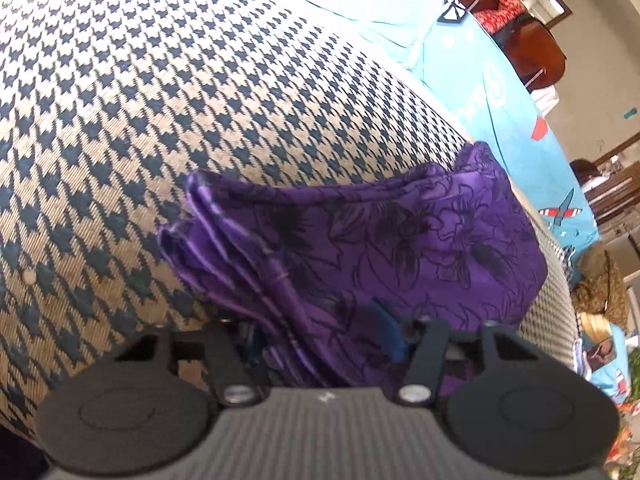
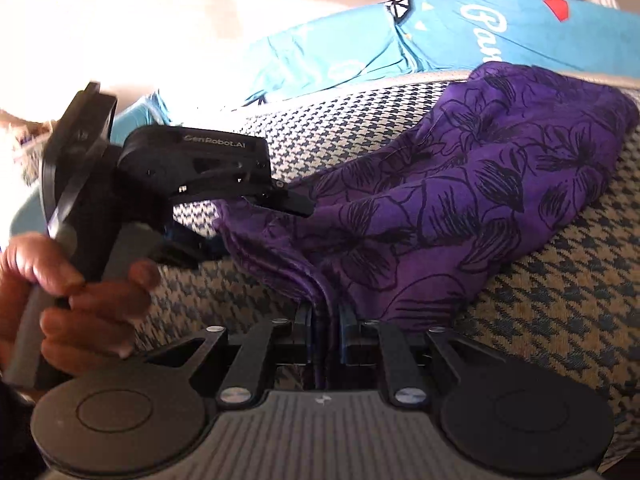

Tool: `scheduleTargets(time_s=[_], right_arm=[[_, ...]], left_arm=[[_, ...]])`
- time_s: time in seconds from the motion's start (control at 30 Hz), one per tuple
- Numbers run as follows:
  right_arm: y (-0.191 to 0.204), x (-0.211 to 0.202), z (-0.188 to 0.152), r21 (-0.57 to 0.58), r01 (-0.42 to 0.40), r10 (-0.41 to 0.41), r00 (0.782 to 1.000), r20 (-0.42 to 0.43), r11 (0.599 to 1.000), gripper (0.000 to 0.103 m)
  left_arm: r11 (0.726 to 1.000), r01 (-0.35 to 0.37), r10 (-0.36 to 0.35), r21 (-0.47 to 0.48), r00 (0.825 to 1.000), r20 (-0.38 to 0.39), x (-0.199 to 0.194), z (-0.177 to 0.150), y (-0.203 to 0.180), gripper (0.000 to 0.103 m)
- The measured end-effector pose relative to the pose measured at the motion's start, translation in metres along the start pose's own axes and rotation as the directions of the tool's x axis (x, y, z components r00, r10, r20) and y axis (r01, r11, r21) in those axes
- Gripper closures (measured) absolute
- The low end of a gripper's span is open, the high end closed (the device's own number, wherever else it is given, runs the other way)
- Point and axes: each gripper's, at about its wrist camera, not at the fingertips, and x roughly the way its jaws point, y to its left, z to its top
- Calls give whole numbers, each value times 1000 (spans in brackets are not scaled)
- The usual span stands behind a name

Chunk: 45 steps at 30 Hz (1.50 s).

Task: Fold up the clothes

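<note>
Two tongs work one garment. The purple floral cloth [image 2: 460,200] lies partly folded on a houndstooth-patterned cushion [image 1: 140,120], its stacked edges pointing toward 9 o'clock in the left wrist view.

The right tongs [image 2: 324,320] are pressed together, pinching several layers of the cloth's near edge at 6 o'clock; this presumably anchors the fold so the layers do not slide apart.

The left tongs [image 2: 256,224], held in a hand [image 2: 80,292], sit at 9 o'clock in the right wrist view, partly spread with the cloth's corner between the fingers. Blur makes it unclear whether the pads press the fabric yet. The placement suggests a second hold at the opposite corner, for lifting both ends evenly.

Legible text: "GenRobot.AI" on the left tongs' housing. A turquoise sheet [image 2: 500,32] behind the cushion carries white script beginning "Pa", remainder cut off.
</note>
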Motion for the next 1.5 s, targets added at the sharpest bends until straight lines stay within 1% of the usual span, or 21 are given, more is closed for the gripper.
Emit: scheduleTargets(time_s=[0.1, 0.13, 0.17, 0.27, 0.37, 0.63, 0.73, 0.93, 1.0, 1.03, 1.1, 1.2, 1.23, 1.27, 1.3, 1.33, 1.37, 1.43, 1.47, 1.5], right_arm=[[10, 4, -4, -93, 44, -44, 999, 3, 995, 89], [15, 5, -6, -129, 60, -59, 998, 6, 990, 87], [19, 6, -8, -165, 76, -75, 997, 11, 983, 82], [28, 12, -12, -251, 110, -110, 994, 15, 962, 77], [30, 15, -15, -281, 118, -118, 993, 19, 952, 72], [36, 19, -15, -314, 129, -123, 992, 38, 941, 66], [40, 20, -16, -337, 132, -122, 991, 50, 932, 63], [52, 23, -22, -414, 138, -119, 990, 72, 900, 59], [57, 26, -25, -452, 152, -130, 988, 80, 879, 57], [60, 29, -28, -479, 172, -145, 985, 92, 861, 57], [66, 34, -32, -530, 212, -175, 977, 119, 821, 57], [69, 41, -36, -570, 260, -207, 966, 158, 779, 58], [69, 43, -36, -573, 264, -209, 964, 162, 776, 58], [69, 43, -35, -571, 263, -207, 965, 162, 778, 62], [68, 44, -34, -568, 261, -205, 965, 161, 780, 68], [68, 45, -32, -566, 259, -203, 966, 161, 783, 81], [67, 45, -31, -561, 261, -206, 965, 162, 785, 85], [66, 44, -28, -552, 266, -211, 964, 163, 790, 88], [65, 43, -26, -537, 257, -205, 966, 156, 803, 88], [64, 42, -23, -525, 245, -195, 969, 148, 815, 88]], left_arm=[[1000, -6, 6, 2, 1000, 3, -2, 1, 3, 55], [1000, -13, 13, 9, 1000, 4, -2, 1, 2, 56], [1000, -19, 18, 15, 1000, 5, -3, 1, 2, 57], [1000, -24, 24, 18, 1000, 4, -2, 2, 1, 57], [999, -31, 31, 21, 1000, 3, 1, 4, -1, 59], [998, -45, 46, 42, 999, 0, 4, 4, -6, 60], [997, -54, 54, 49, 999, -3, 5, 5, -7, 62], [997, -66, 67, 43, 998, -20, 7, 8, -11, 62], [997, -72, 73, 41, 997, -28, 7, 9, -12, 62], [996, -75, 76, 39, 997, -32, 7, 9, -12, 62], [996, -76, 78, 34, 996, -39, 6, 10, -13, 62], [996, -78, 80, 38, 996, -42, 6, 9, -13, 62], [996, -79, 81, 41, 996, -40, 6, 9, -13, 62], [996, -81, 83, 43, 996, -35, 6, 9, -13, 62], [995, -83, 85, 46, 996, -30, 7, 8, -13, 59], [995, -85, 86, 50, 996, -24, 8, 8, -14, 58], [994, -88, 89, 57, 996, -19, 10, 8, -15, 57], [991, -101, 102, 92, 995, -5, 14, 8, -20, 57], [987, -110, 111, 113, 994, 2, 15, 8, -23, 59], [984, -118, 118, 134, 993, 10, 17, 8, -26, 63]])
